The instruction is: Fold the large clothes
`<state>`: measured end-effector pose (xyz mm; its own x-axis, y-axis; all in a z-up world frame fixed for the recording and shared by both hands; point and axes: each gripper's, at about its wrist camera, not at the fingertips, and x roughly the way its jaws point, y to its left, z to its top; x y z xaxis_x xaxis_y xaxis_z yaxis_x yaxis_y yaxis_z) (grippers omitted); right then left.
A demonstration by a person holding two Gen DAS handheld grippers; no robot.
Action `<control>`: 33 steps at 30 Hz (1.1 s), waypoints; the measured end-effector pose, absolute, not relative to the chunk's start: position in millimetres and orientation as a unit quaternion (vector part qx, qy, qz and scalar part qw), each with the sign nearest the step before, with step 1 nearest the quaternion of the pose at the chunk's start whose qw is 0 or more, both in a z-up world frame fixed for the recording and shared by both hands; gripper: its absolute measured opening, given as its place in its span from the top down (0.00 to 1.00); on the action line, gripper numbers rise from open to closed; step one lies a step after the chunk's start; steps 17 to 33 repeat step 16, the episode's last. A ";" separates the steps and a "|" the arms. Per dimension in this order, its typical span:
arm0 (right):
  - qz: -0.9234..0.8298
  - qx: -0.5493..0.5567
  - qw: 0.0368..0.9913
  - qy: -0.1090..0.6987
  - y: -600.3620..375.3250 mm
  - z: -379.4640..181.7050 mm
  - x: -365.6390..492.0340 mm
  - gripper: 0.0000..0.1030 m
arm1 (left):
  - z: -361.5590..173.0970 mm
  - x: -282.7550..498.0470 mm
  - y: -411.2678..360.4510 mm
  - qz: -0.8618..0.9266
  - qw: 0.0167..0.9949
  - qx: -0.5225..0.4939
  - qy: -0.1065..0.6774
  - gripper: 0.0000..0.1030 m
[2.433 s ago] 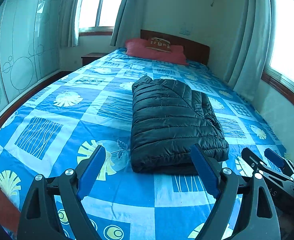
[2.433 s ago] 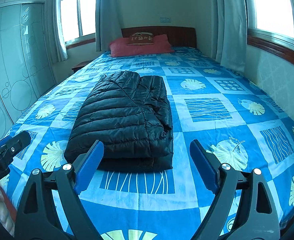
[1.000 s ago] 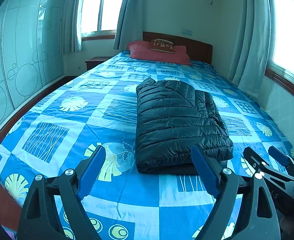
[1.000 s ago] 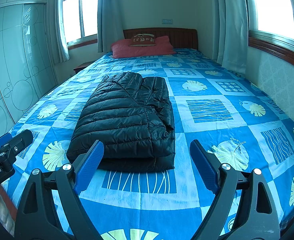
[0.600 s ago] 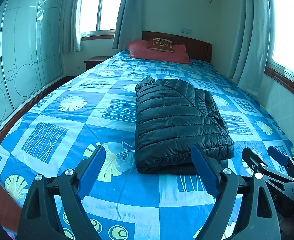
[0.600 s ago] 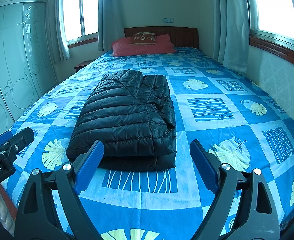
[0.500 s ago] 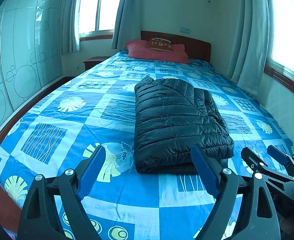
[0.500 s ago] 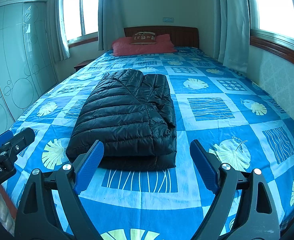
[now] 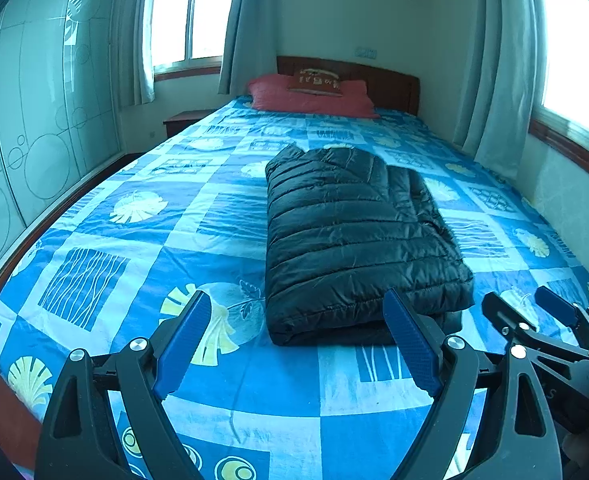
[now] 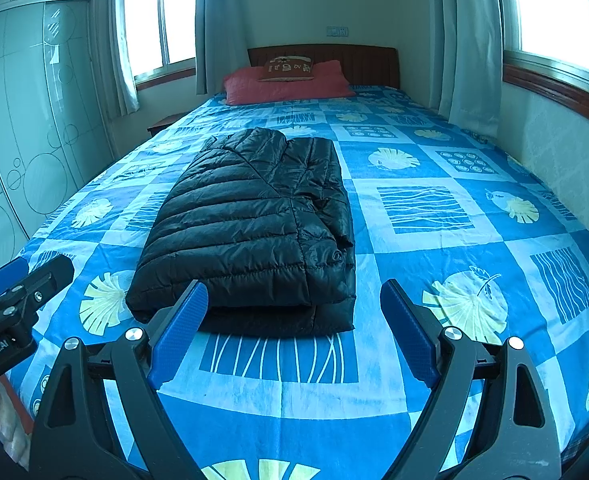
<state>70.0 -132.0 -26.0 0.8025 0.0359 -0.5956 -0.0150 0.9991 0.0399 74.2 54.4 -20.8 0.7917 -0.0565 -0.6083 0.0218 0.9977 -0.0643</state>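
Jacket [image 9: 354,240], a black quilted puffer, lies folded into a compact slab mid-bed on the blue patterned bedspread [image 9: 134,248]. Going left to right, the left gripper [image 9: 298,340] hovers short of its near edge, fingers spread and empty; the right gripper [image 10: 294,328] does likewise. Folding looks nearly complete, so any further move would need both to pinch the near hem. On the left gripper's body, partly cut-off lettering probably reads "GenRobot.AI".
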 end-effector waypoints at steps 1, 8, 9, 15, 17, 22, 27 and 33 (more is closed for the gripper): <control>0.013 0.017 0.949 0.315 -132.4 -27.2 70.8 0.15 | -23.2 75.9 55.0 -0.011 0.945 -0.028 0.326 0.15; 0.012 0.021 0.945 0.327 -137.5 -36.2 79.2 0.15 | -37.3 87.7 63.1 0.023 0.941 -0.018 0.336 0.15; 0.011 0.022 0.944 0.329 -139.5 -37.4 81.1 0.15 | -39.3 91.2 65.6 0.023 0.941 -0.017 0.338 0.15; -0.029 0.037 0.941 0.335 -178.8 -48.6 100.0 0.15 | -65.7 133.0 110.3 0.054 0.924 -0.041 0.377 0.15; -0.047 0.043 0.940 0.336 -193.2 -53.1 106.5 0.12 | -73.0 144.2 124.9 0.066 0.921 -0.047 0.381 0.15; -0.047 0.043 0.940 0.336 -193.2 -53.1 106.5 0.12 | -73.0 144.2 124.9 0.066 0.921 -0.047 0.381 0.15; -0.047 0.043 0.940 0.336 -193.2 -53.1 106.5 0.12 | -73.0 144.2 124.9 0.066 0.921 -0.047 0.381 0.15; -0.047 0.043 0.940 0.336 -193.2 -53.1 106.5 0.12 | -73.0 144.2 124.9 0.066 0.921 -0.047 0.381 0.15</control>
